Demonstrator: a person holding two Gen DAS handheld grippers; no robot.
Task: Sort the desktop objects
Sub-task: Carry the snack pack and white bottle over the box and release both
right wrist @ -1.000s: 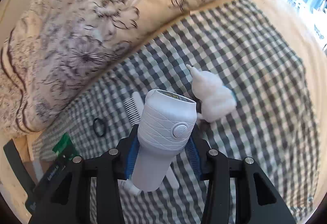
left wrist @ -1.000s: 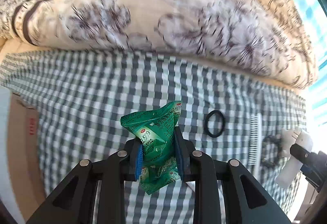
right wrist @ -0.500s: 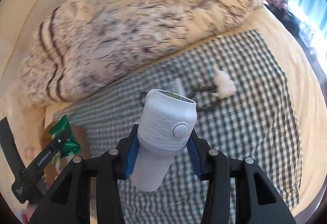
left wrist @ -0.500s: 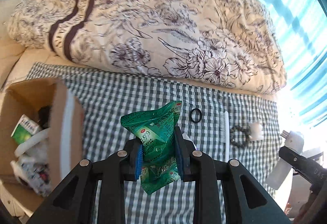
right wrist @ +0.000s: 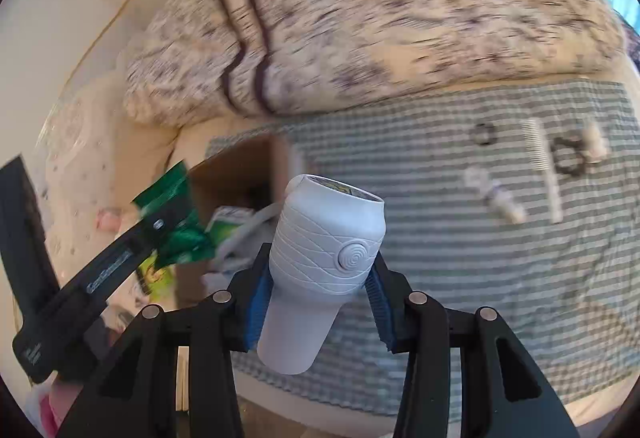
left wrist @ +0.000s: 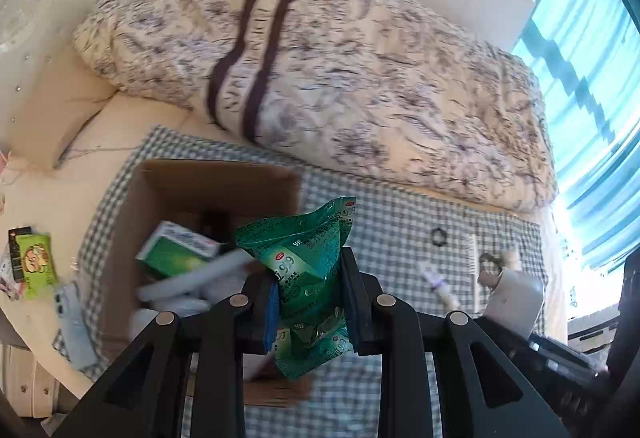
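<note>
We see the left gripper (left wrist: 308, 302) clamped on a green packet (left wrist: 308, 278), blue pads pressing both sides of its middle. The packet stands roughly upright between the fingers, crumpled top rising above the tips, lower end hanging below them. In this view it sits over the near right part of an open cardboard box (left wrist: 208, 182), clear of the contents.

Inside the box: a green-and-white carton (left wrist: 176, 250), a white tube-like item (left wrist: 200, 278), other pale things too blurred to name. The box rests on a checked cloth (left wrist: 400, 222) spread on a bed, with a floral duvet (left wrist: 340, 70) bunched behind it.

Our right gripper (right wrist: 316, 302) grips a white device (right wrist: 320, 258) with a ribbed body and a round button on its side. Pads squeeze its narrower lower part; the wider open end points away from the camera, tilted up. It hangs above the cloth, just right of the box (right wrist: 244, 174) in the right wrist view. The left gripper with its packet shows at the left there, beside the box.

Still on the cloth, well right of the box: a black ring (left wrist: 439, 237), a white comb (left wrist: 472, 254), a small tube (left wrist: 438, 280), a dark bead loop (right wrist: 568, 156). Left of the cloth, on the bed, lies a green pack (left wrist: 36, 262) among small items we cannot make out.
</note>
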